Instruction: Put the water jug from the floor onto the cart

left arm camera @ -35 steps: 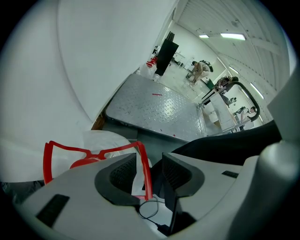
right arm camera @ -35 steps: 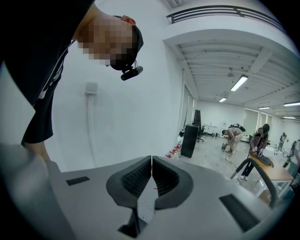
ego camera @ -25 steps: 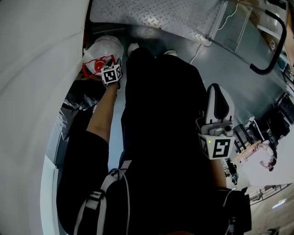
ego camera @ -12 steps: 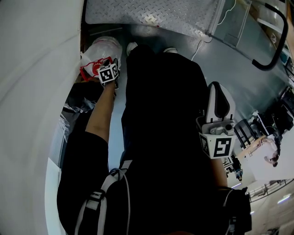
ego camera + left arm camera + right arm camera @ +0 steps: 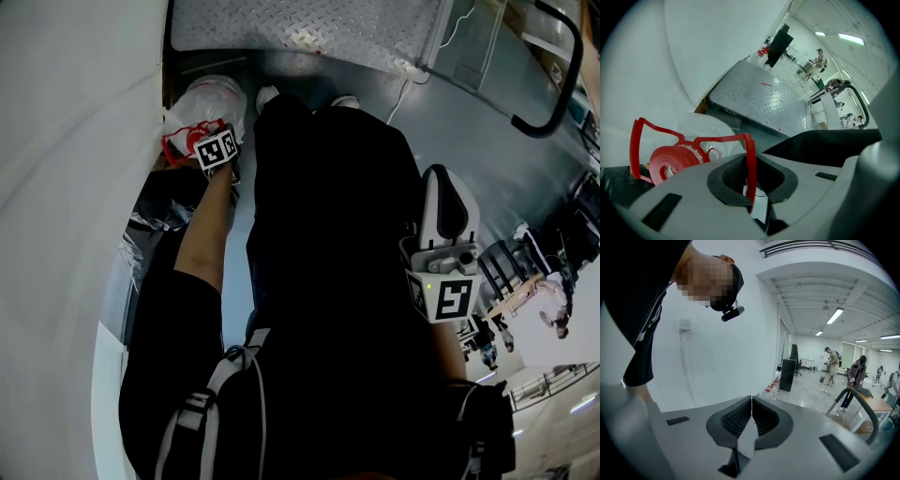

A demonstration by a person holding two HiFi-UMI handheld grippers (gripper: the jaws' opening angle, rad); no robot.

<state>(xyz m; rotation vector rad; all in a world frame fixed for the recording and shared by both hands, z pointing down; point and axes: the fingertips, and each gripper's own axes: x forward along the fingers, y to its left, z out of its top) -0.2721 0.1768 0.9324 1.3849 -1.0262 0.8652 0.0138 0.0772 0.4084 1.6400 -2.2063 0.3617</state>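
Observation:
The water jug lies on the floor by the white wall, a pale bottle with a red cap and a thin red handle. My left gripper reaches steeply down to it. In the left gripper view its jaws are closing, and the red handle runs between the pads, pinched there. My right gripper hangs at the person's right side, away from the jug. Its pads meet with nothing between them. The cart's diamond-plate deck lies just beyond the jug.
The person's black clothing fills the middle of the head view. A black cart handle curves at the top right. Crumpled black plastic lies beside the wall. People and desks stand far across the room.
The left gripper's marker cube has edged slightly up and left toward the jug. The right gripper has kept still.

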